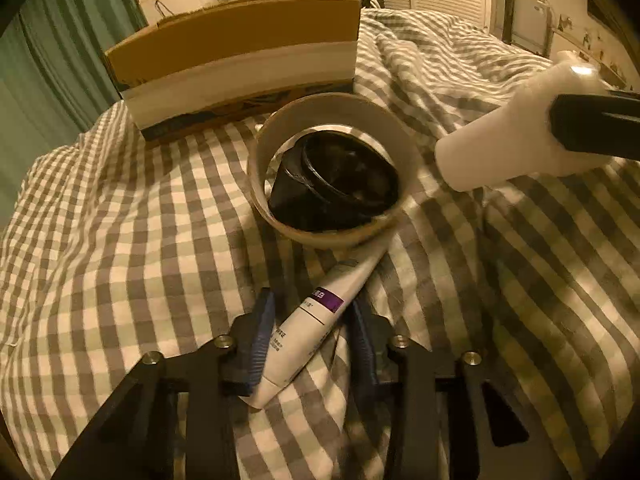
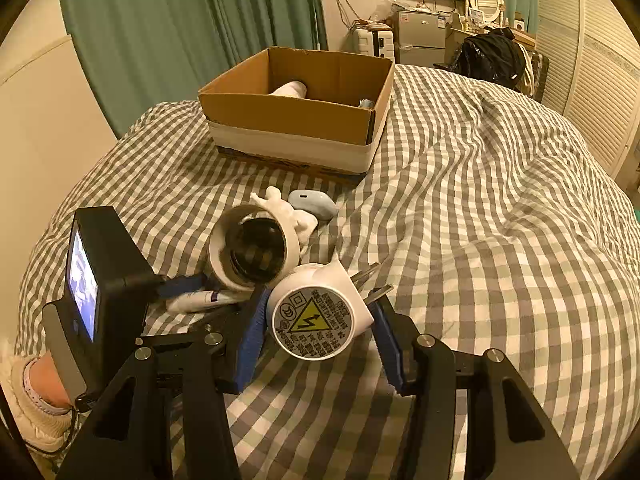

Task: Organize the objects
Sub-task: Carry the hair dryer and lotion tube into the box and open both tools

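The left gripper (image 1: 310,336) pinched a tube (image 1: 316,312) lying on the checked cover (image 1: 120,240), its far end hidden under the tape roll (image 1: 332,168). The right gripper (image 2: 316,320) clamped a white plug (image 2: 316,312), prongs partly hidden. The box (image 2: 296,120) stood beyond.

We see left gripper (image 1: 310,340) with blue pads on both sides of the white tube (image 1: 316,320), which lies on the checked bedspread (image 1: 120,240). Tape roll (image 1: 332,168) just beyond the tube, black cup (image 1: 336,184) inside it. Cardboard box (image 1: 240,64) behind the roll. White bottle (image 1: 520,128) right of the roll, clamped by a black finger
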A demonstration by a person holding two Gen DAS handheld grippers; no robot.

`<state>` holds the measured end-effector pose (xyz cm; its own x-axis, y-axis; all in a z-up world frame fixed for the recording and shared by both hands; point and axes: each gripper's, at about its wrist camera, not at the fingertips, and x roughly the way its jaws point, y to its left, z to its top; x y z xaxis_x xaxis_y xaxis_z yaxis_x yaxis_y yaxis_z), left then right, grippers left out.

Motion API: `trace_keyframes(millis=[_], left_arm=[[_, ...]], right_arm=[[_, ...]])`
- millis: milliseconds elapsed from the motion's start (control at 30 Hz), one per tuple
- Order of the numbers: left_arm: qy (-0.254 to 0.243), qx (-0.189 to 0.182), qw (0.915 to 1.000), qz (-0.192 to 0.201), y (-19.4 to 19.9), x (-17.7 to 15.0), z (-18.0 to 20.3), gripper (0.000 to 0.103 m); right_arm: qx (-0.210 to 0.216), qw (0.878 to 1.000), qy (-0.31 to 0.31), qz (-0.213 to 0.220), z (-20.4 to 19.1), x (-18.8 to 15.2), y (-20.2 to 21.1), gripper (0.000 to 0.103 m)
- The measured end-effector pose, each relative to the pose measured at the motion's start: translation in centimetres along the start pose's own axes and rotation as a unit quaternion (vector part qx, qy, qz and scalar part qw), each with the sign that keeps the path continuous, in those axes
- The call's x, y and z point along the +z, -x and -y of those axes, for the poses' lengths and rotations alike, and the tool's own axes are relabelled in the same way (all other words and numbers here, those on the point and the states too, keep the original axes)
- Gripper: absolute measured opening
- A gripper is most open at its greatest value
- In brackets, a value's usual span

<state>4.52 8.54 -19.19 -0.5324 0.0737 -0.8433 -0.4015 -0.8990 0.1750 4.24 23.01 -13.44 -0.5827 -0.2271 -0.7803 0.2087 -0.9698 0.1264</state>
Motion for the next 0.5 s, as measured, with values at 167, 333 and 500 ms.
trace_keyframes(millis=[167,333,500], left_arm=[[0.02,-0.014,0.9996,0.011,2.6,-0.7,-0.4,0.022],[0.055,-0.04,0.9973,0.029,5.3,-0.8,-1.6,0.016],[0.058,-0.035,0.9967,0.045,6.7,-0.6,-2.2,0.016]], right_arm=[[-0.004,1.0,0.002,0.01,-0.3,0.2,0.3,0.05],[-0.01,0.999,0.011,0.035,-0.8,0.6,2.3,0.05],[-0.015,0.998,0.021,0.06,-1.3,1.1,4.4,0.05]])
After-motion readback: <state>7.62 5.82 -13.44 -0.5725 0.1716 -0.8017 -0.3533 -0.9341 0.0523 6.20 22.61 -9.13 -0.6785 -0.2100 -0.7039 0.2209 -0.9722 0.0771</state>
